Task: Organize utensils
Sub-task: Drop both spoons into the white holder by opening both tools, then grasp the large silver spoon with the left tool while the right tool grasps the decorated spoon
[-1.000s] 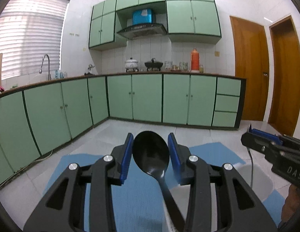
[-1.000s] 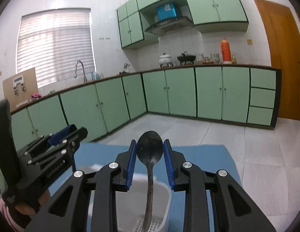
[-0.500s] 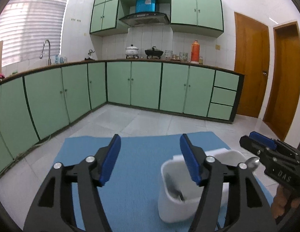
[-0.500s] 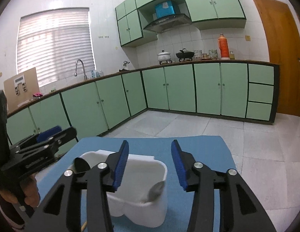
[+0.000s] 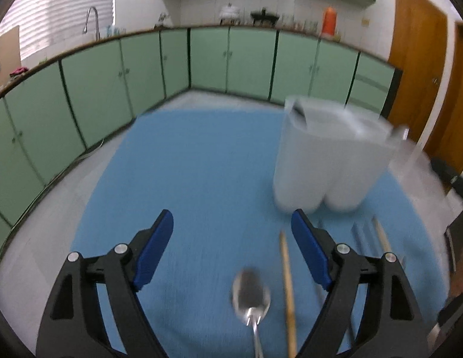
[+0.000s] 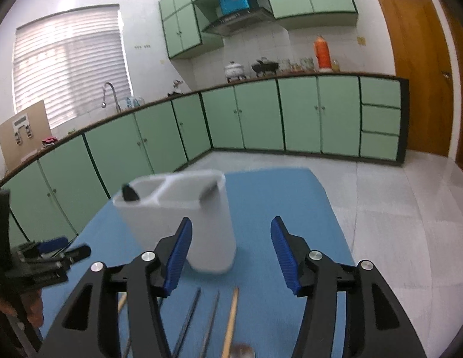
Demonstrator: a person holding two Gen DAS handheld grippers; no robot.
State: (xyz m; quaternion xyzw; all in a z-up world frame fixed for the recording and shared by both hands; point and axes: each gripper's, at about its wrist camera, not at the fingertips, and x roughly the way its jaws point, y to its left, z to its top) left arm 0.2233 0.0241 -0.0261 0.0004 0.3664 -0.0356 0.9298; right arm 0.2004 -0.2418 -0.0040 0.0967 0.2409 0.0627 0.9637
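Grippers: left gripper (image 5: pixel 232 246) and right gripper (image 6: pixel 230 253) both released, nothing between the pads; jaws have just been opening.
Holder: white utensil holder (image 6: pixel 183 220) upright on the blue mat (image 5: pixel 201 161), ahead-left of the right gripper, ahead-right of the left.
Stowed: black spoon (image 6: pixel 129 193) in the holder's left compartment.
Loose: metal spoon (image 5: pixel 251 296) and wooden chopstick (image 5: pixel 287 283) flat on the mat below the left gripper.
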